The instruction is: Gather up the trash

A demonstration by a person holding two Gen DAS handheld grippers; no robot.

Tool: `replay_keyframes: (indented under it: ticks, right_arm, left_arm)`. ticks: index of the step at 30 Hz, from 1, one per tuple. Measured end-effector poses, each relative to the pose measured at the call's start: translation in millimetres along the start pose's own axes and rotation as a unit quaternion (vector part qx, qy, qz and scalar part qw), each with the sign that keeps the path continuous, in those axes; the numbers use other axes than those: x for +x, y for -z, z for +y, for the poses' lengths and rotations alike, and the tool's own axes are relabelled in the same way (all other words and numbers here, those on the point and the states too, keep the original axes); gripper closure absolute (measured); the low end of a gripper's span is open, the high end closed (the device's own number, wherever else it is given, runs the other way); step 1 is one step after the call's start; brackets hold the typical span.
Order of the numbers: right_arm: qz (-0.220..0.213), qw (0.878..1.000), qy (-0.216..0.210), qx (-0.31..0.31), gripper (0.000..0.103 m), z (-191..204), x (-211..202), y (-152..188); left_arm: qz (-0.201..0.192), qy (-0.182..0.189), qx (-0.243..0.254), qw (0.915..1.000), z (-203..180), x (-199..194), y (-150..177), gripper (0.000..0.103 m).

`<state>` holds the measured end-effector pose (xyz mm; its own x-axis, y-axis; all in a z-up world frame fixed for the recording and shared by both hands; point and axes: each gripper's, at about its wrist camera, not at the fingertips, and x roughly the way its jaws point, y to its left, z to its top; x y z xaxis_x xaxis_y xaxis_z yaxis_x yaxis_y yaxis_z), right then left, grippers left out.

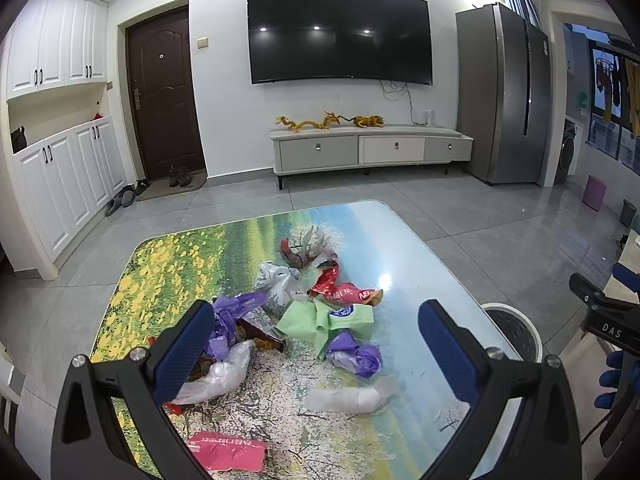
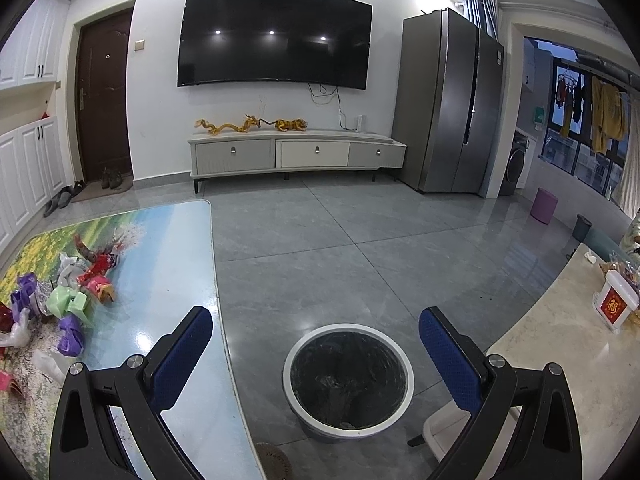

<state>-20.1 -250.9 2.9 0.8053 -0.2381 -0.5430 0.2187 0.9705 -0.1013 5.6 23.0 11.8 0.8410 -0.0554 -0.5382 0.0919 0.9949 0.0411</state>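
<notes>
A pile of trash lies on the picture-printed table: purple bags, a green wrapper, a red snack bag, a clear plastic bag and a pink packet. My left gripper is open and empty, hovering above the pile. My right gripper is open and empty, above the round white-rimmed trash bin standing on the floor beside the table. The pile also shows in the right wrist view. The bin's rim shows past the table edge in the left wrist view.
A TV stand and fridge stand at the far wall. A beige counter with a white box is right of the bin. A purple stool sits on the grey tile floor.
</notes>
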Motion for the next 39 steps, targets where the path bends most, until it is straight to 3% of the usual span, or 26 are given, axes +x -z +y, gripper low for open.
replay_keyframes:
  ticks: [8, 15, 29, 34, 39]
  right_arm:
    - [-0.001, 1.0, -0.012, 0.003, 0.0, 0, -4, -5]
    - [0.004, 1.0, -0.024, -0.007, 0.0, 8, -5, -14]
    - [0.008, 0.995, -0.086, -0.048, 0.0, 54, -10, -25]
    - [0.02, 0.991, -0.118, -0.063, 0.0, 78, -13, -29]
    - [0.038, 0.984, -0.147, -0.094, 0.0, 113, -15, -30]
  left_arm:
    - [-0.006, -0.01, -0.006, 0.9999, 12, -1, -2, 0.001]
    - [-0.005, -0.033, -0.027, 0.9991, 48, -4, -5, 0.001]
    - [0.001, -0.134, -0.099, 0.986, 173, -25, 20, 0.001]
    - [0.001, -0.12, -0.108, 0.9868, 200, -32, 43, 0.001]
    - [0.018, -0.069, -0.111, 0.9913, 209, -28, 72, 0.001]
